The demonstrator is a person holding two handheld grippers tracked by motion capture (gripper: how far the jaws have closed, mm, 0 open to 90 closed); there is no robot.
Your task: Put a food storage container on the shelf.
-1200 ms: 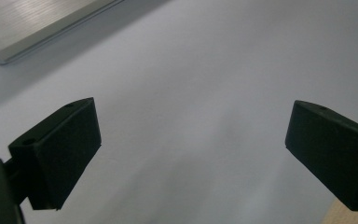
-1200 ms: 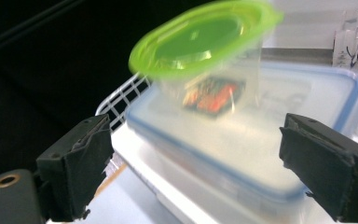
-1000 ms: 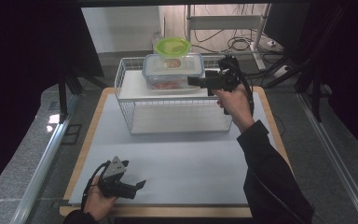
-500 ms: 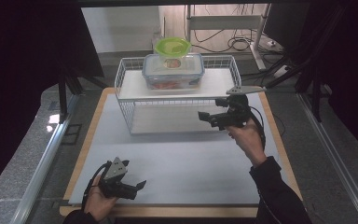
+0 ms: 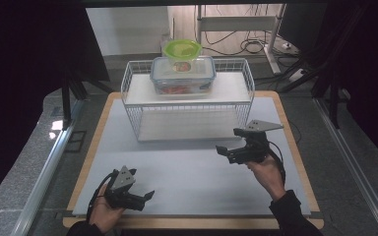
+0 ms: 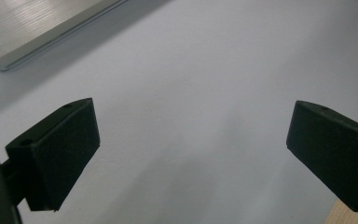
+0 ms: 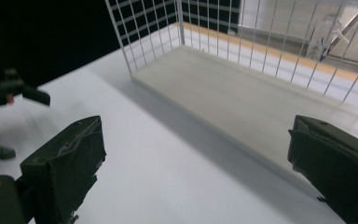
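High view: the white wire rack [image 5: 187, 101] stands at 12 o'clock on the grey mat [image 5: 187, 172]. On its upper shelf sits a clear lidded container [image 5: 182, 75] holding red contents; a green-lidded bowl [image 5: 181, 49] is just behind it, whether touching cannot be told.

Right gripper [image 5: 225, 151]: at about 3 o'clock on the mat, held above the surface in front of the rack's right corner, well apart from the container. Jaws spread wide and empty. The right gripper view looks across the rack's bare lower shelf [image 7: 242, 98].

Left gripper [image 5: 145, 197]: at about 7 o'clock, low near the mat's front edge, jaws pointing toward 3 o'clock. In the left gripper view the jaws stand wide apart, bare mat between them, nothing grasped.
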